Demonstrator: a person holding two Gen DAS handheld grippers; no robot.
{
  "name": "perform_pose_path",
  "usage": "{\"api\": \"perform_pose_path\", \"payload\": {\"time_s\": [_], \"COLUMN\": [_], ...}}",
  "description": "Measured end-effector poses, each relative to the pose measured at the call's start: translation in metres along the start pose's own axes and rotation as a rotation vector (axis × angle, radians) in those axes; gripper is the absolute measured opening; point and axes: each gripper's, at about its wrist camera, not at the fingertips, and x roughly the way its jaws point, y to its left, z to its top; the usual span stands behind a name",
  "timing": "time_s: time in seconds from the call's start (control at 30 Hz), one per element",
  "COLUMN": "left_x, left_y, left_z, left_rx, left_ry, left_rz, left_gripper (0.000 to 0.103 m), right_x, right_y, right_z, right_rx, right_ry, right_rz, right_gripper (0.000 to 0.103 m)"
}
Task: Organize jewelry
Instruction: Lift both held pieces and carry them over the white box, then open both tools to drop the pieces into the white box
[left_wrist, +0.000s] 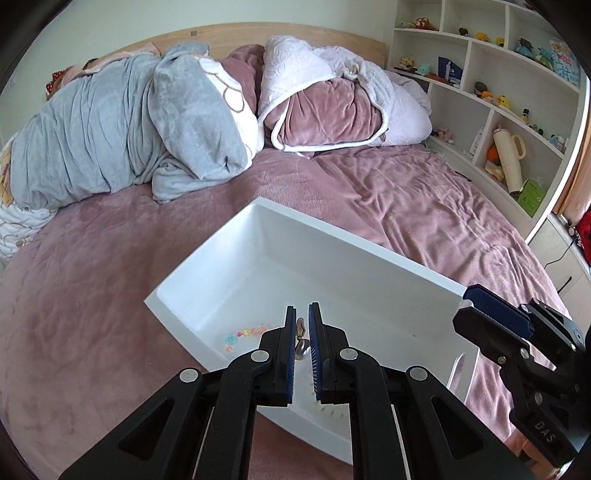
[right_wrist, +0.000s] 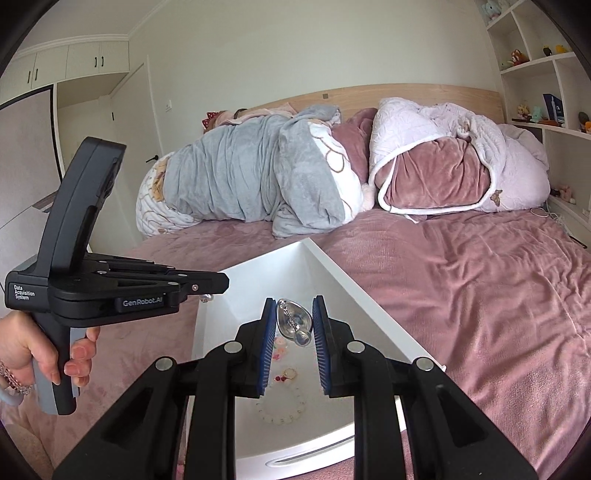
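Two grippers hang over a white tray (left_wrist: 207, 273) lying on a pink bed (left_wrist: 424, 206). The left gripper (left_wrist: 303, 314) has its jaws closed on a small earring (left_wrist: 300, 332), a brownish hook with a pale drop hanging below it, just above the tray's near end. The right gripper (right_wrist: 294, 310) has its jaws clamped narrowly on a clear, silvery teardrop pendant (right_wrist: 291, 321), held above the tray's middle. Inside the tray, a string of coloured beads (left_wrist: 240, 334) rests near the left wall, and a pale bead bracelet (right_wrist: 282, 410) lies on the floor beneath the right gripper, with a small ring bearing red beads (right_wrist: 286, 374) beside it. In the right wrist view, a hand (right_wrist: 26, 350) grips the grey handle of the left gripper at the tray's left edge. Rolled grey and pink duvets (right_wrist: 258, 177) are heaped against the wooden headboard (right_wrist: 406, 94). White shelves (left_wrist: 491, 74) holding small toys line the wall to the right of the bed.
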Motion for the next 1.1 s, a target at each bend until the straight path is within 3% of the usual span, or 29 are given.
{"api": "perform_pose_path", "payload": {"time_s": [0.13,0.37,0.6,0.63,0.67,0.7,0.73,0.9,1.0,1.1], "left_x": [0.029,0.052,0.053,0.053,0.052,0.05,0.049,0.031,0.009,-0.016], "left_y": [-0.003,-0.002,-0.007,-0.007,-0.008,-0.009,-0.009,-0.007,-0.003,0.006], "left_z": [0.001,-0.003,-0.013,-0.013,-0.013,-0.013,-0.013,-0.01,-0.008,-0.006], "left_rx": [-0.019,-0.05,-0.037,-0.038,-0.038,-0.037,-0.034,-0.029,-0.026,-0.043], "left_ry": [0.069,0.118,0.088,0.084,0.08,0.075,0.067,0.006,-0.058,-0.126], "left_rz": [0.031,0.104,0.144,0.145,0.158,0.181,0.191,0.236,0.271,0.288], "left_gripper": [0.012,0.012,0.013,0.015,0.018,0.028,0.031,0.042,0.052,0.053], "right_x": [0.01,0.028,0.037,0.038,0.038,0.037,0.036,0.031,0.019,0.004], "right_y": [0.005,0.016,0.025,0.026,0.027,0.029,0.03,0.034,0.039,0.041], "right_z": [-0.003,-0.011,-0.018,-0.018,-0.018,-0.019,-0.019,-0.019,-0.016,-0.011], "right_rx": [-0.038,-0.095,-0.147,-0.158,-0.167,-0.177,-0.19,-0.224,-0.238,-0.242], "right_ry": [0.02,0.066,0.093,0.093,0.092,0.087,0.079,0.049,-0.013,-0.085], "right_rz": [-0.031,-0.07,-0.116,-0.13,-0.139,-0.153,-0.172,-0.19,-0.2,-0.194], "right_gripper": [0.021,0.021,0.021,0.024,0.036,0.055,0.06,0.067,0.072,0.074]}}
